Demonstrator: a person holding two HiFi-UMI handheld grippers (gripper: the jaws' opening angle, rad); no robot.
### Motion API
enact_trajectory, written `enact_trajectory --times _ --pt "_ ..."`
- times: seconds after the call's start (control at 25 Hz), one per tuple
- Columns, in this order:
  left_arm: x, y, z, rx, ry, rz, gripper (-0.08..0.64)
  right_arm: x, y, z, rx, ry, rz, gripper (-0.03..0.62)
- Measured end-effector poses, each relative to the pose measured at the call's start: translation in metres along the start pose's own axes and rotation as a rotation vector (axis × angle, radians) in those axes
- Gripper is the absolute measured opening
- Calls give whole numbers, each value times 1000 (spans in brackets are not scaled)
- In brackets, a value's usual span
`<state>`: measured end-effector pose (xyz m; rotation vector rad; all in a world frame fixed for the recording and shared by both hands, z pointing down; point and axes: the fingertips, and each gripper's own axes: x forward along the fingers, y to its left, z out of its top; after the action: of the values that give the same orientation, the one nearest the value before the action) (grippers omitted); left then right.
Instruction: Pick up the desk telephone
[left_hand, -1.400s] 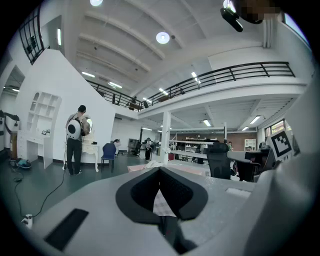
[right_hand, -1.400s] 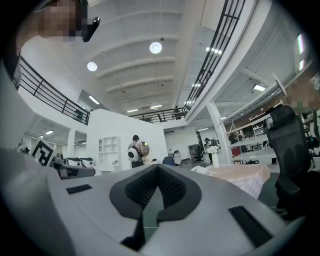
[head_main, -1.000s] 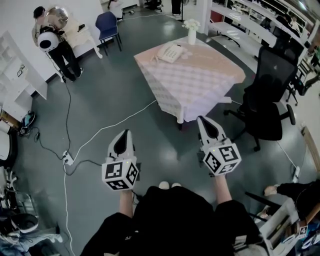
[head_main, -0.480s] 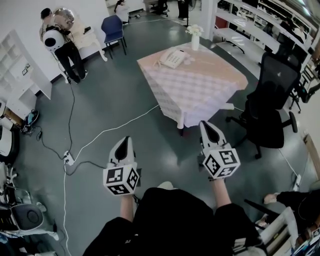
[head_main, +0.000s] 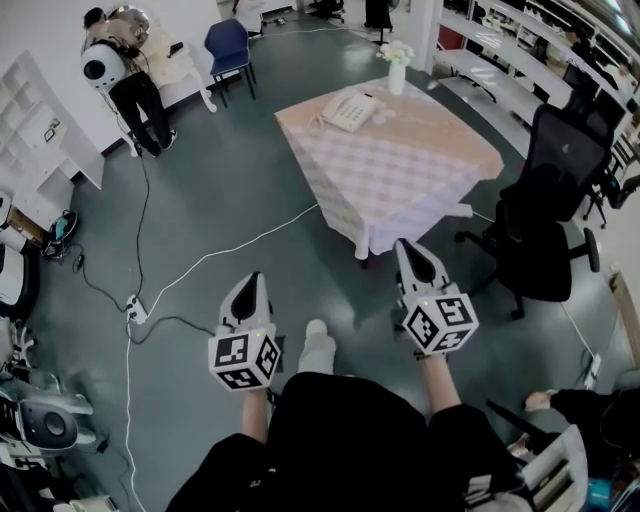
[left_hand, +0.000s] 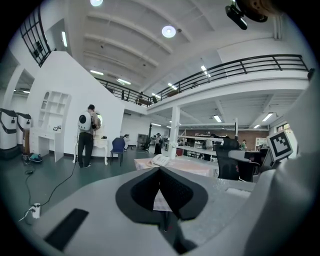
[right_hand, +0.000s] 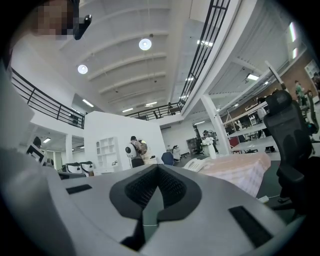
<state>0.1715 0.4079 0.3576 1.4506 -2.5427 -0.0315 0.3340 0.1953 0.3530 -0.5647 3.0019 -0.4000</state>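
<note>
Both grippers low over the grey floor (head_main: 220, 170), well short of the surface. Left gripper (head_main: 250, 280): jaws together, nothing between them. Right gripper (head_main: 407, 246): jaws together as well, empty.

Desk telephone (head_main: 349, 110), white, sits near the far corner of the cloth-covered surface (head_main: 400, 175). A vase of white flowers (head_main: 397, 68) stands just beyond it. Telephone well apart from both grippers.

Black office chair (head_main: 545, 215) to the right of the surface. White cable (head_main: 240, 243) trails across the floor from the surface toward a power strip (head_main: 133, 312). Person (head_main: 125, 75) stands at far left
</note>
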Motion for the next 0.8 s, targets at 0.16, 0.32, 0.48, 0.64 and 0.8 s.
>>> enact_trajectory --times 0.16,0.32,0.48,0.64,0.8 --pt "26 10 -1 -2 15 -6 0 25 -7 -5 9 9 -5 -8" --pt "63 24 2 -1 25 -21 0 59 -18 -11 20 19 -22 -8" --pt "106 45 10 0 41 -48 0 102 -26 -14 31 23 -54 -8" --pt "154 67 22 2 56 -77 0 148 -33 -15 46 24 -88 -8" --pt "199 81 33 6 63 -118 0 192 -42 -15 51 24 -121 -8"
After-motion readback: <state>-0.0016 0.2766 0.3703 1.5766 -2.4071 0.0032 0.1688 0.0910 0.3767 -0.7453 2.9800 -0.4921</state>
